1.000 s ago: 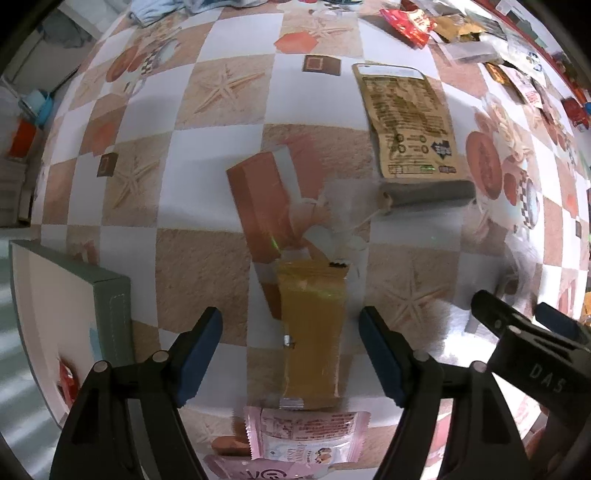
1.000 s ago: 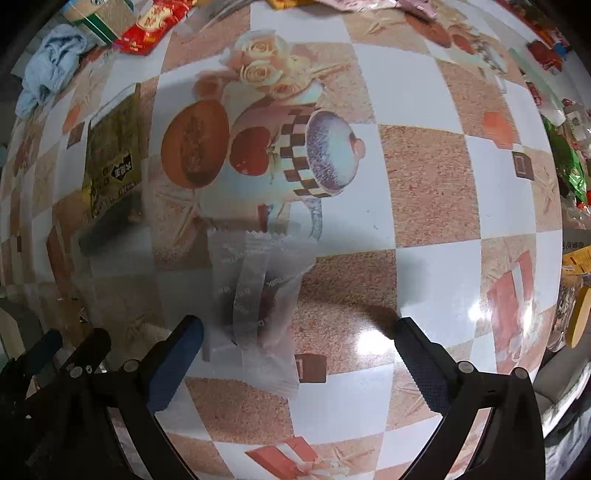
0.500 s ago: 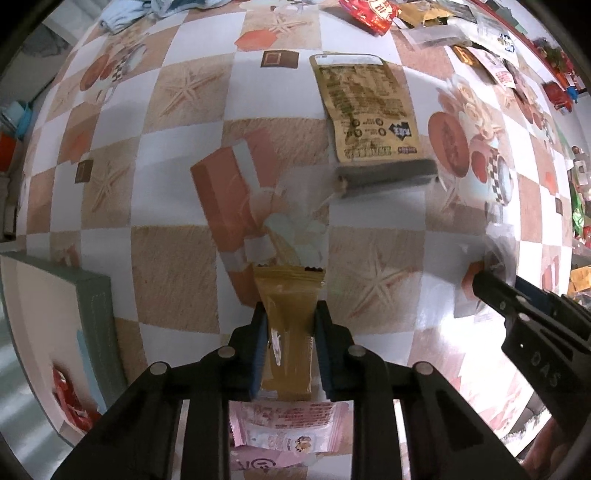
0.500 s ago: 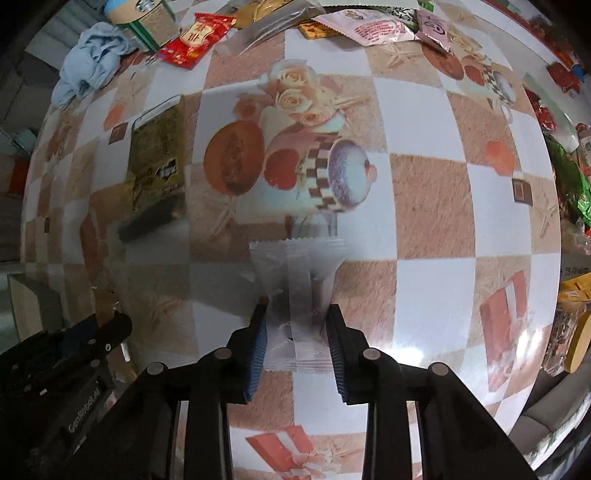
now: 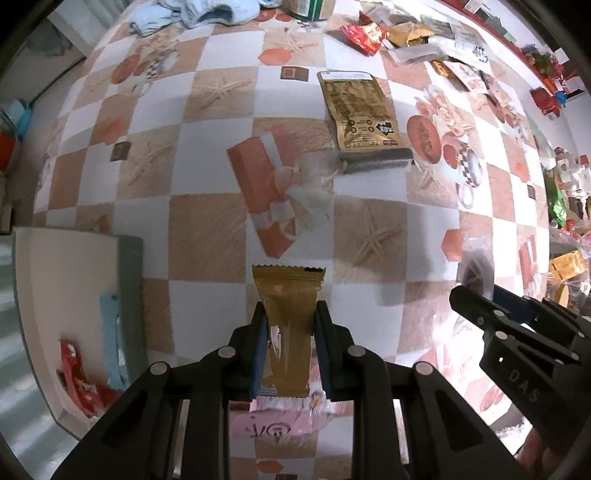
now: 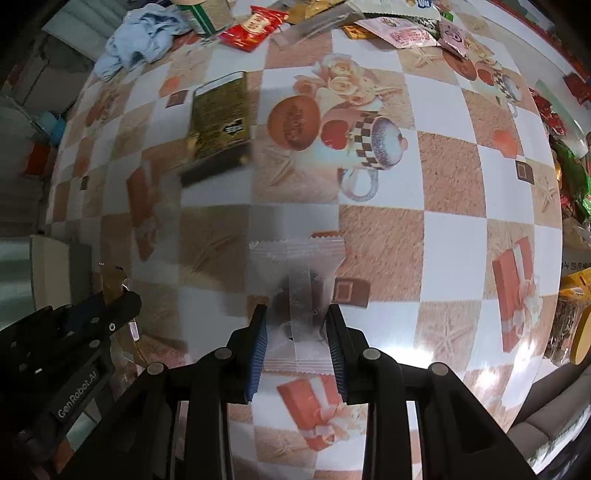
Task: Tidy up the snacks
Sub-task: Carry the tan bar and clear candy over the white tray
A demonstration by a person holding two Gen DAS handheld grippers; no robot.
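My left gripper [image 5: 289,314] is shut on a mustard-yellow snack packet [image 5: 289,295] and holds it above the checked tablecloth. My right gripper [image 6: 295,317] is shut on a clear snack packet [image 6: 295,266] with a dark piece inside, also lifted off the table. The right gripper shows at the right of the left wrist view [image 5: 517,332], and the left gripper at the lower left of the right wrist view [image 6: 74,332]. A white box with a grey rim [image 5: 74,295] lies at the left and holds a red packet [image 5: 79,373].
A gold-brown packet [image 5: 358,110] lies ahead on the table, also in the right wrist view [image 6: 221,110]. A pink packet [image 5: 280,417] lies under the left gripper. Several snacks [image 6: 369,22] and a blue cloth [image 6: 140,33] crowd the far edge. More packets [image 6: 569,177] line the right.
Both grippers closed from wide open onto their packets and lifted them off the table. The views pulled back and up, showing more of the table.
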